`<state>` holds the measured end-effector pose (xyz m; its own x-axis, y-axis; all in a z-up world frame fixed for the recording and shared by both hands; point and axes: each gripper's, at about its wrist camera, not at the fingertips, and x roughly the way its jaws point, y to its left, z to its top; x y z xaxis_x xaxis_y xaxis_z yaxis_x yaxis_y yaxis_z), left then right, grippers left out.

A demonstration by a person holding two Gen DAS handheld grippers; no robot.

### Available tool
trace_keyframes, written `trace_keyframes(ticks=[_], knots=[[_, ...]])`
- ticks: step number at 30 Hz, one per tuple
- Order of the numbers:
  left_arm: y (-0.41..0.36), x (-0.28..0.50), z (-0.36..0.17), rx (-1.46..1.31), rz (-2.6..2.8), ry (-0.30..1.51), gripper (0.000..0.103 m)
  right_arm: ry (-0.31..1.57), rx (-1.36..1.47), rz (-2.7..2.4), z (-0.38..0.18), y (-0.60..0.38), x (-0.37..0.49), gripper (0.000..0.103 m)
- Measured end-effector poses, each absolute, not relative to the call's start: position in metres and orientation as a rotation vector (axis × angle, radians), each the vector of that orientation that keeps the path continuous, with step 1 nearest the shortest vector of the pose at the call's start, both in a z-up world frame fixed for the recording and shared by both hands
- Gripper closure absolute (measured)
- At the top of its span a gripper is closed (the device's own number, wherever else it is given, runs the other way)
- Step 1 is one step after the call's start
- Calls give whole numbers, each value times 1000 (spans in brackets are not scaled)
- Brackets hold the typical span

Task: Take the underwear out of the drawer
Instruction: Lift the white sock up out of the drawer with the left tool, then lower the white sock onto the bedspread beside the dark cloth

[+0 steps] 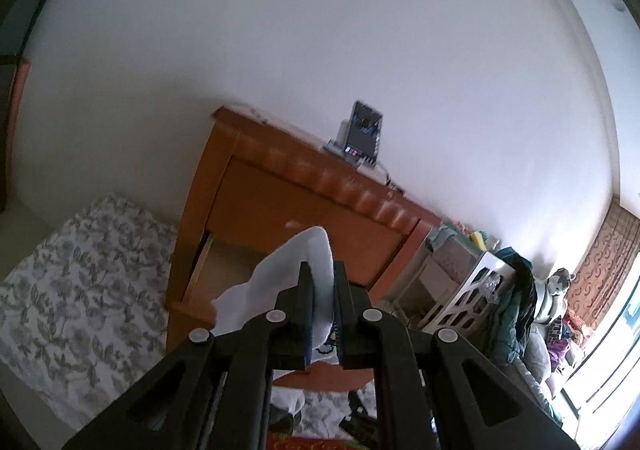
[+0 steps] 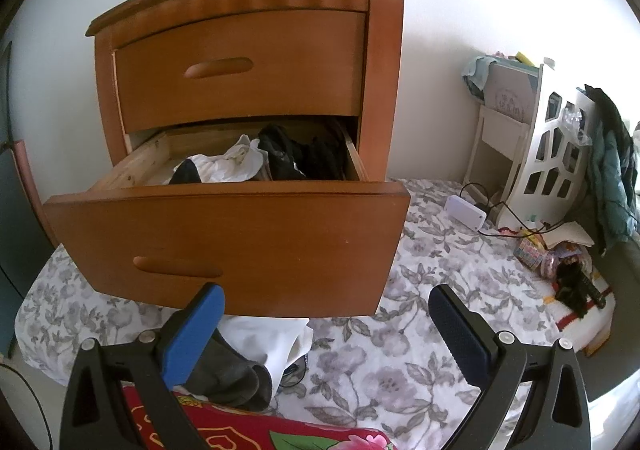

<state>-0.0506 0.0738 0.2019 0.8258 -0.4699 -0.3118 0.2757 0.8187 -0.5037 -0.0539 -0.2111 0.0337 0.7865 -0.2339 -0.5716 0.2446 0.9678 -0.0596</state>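
Left claw (image 1: 320,290): your fingers are pressed together on a white garment (image 1: 288,270), pinching a fold of it; the cloth rises past the tips and trails down to the left.
White garment, position: held up in front of the nightstand (image 1: 280,190), apparently clear of the drawer; which way it hangs below the claw is hidden by the linkage.
Drawer (image 2: 224,234): lower one, pulled out; white underwear (image 2: 228,164) and dark items (image 2: 300,154) lie inside toward the right half, heaped, with no clear long axis.
Floral bed sheet (image 2: 420,330): a white and a grey piece (image 2: 256,354) lie beneath the drawer front.
Right claw (image 2: 326,324): spread wide, empty, touching nothing.
Deciding relation: the drawer's contents lie up and ahead of your right claw, over the drawer front; it looks the nearer, freer hand.
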Motion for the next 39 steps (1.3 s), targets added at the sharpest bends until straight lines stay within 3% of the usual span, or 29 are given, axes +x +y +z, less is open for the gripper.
trace_keyframes(ticks=[20, 39], knots=[[47, -21, 128, -418, -424, 721, 95, 621, 14, -258, 32, -210, -53, 0], [-13, 10, 11, -302, -426, 1001, 95, 631, 17, -254, 32, -211, -52, 0]])
